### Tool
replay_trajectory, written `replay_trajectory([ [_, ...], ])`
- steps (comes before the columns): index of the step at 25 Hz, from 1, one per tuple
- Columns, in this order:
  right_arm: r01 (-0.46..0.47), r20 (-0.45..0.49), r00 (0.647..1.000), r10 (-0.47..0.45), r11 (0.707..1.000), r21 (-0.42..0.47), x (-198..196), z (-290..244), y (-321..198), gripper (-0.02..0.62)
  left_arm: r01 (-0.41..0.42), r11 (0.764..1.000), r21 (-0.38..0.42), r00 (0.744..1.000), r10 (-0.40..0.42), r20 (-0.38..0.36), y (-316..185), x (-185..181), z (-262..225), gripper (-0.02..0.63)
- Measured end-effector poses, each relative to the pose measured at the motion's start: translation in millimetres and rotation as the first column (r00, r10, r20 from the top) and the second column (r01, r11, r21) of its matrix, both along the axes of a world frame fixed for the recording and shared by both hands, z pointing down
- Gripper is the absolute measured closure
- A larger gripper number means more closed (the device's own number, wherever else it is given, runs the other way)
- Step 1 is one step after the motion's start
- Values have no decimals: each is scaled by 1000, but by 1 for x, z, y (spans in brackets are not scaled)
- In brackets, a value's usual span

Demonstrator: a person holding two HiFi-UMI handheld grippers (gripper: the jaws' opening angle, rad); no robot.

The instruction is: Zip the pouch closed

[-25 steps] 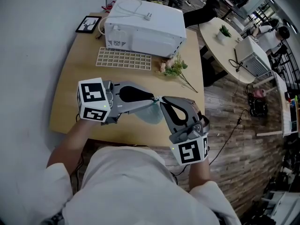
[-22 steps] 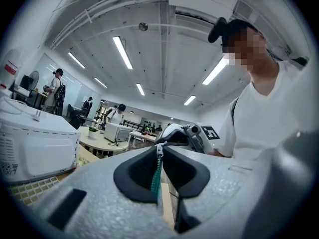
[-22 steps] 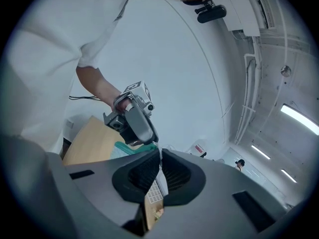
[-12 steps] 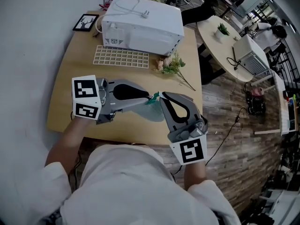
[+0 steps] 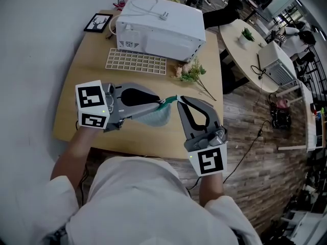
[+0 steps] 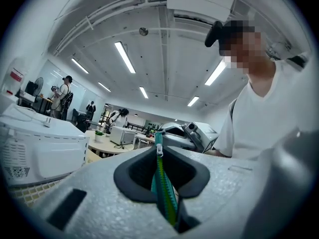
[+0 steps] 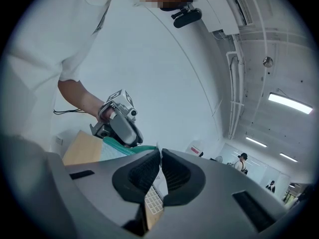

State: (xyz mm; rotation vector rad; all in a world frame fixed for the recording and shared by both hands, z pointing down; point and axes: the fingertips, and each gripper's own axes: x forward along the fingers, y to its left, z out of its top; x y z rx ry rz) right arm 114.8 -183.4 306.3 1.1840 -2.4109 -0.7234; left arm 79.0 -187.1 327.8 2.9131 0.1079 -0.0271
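Two grippers are meeting tip to tip over the near edge of the wooden table [image 5: 76,88]. Nearest the person, the right gripper [image 5: 179,100] is pinching the zipper pull [image 7: 158,148], its jaws pressed together on it. Just beyond, the left gripper [image 5: 164,104] is clamping the teal zipper tape [image 6: 164,193] of the mesh pouch [image 5: 153,118], which is hanging below the two tips. Farther back, a white grid tray [image 5: 136,62], some flowers [image 5: 191,73] and a white appliance [image 5: 159,26] are sitting on the table.

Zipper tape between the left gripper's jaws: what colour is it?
The zipper tape is teal with a yellow-green middle stripe; the left gripper view shows it best.
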Motion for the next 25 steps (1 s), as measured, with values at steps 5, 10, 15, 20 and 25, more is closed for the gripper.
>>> replay_trajectory([
  [5,-1,6,1000,1,1000,-11,0,2,0,577,15,1000,1,1000,-15,4,-1,-7,3,563],
  [10,-15,0,1000,15,999,-44,0,13,-1,577,11,1000,0,1000,-11,12,-1,-9,10,563],
  [15,-31,9,999,31,998,-52,-1,14,2,577,7,1000,3,1000,-7,23,1,-10,12,563],
  [20,-67,37,997,69,995,-69,1,15,2,577,0,1000,5,999,0,35,3,-14,15,563],
  [25,-75,54,995,79,995,-71,3,14,4,577,14,1000,-6,999,-14,33,4,-22,17,563],
])
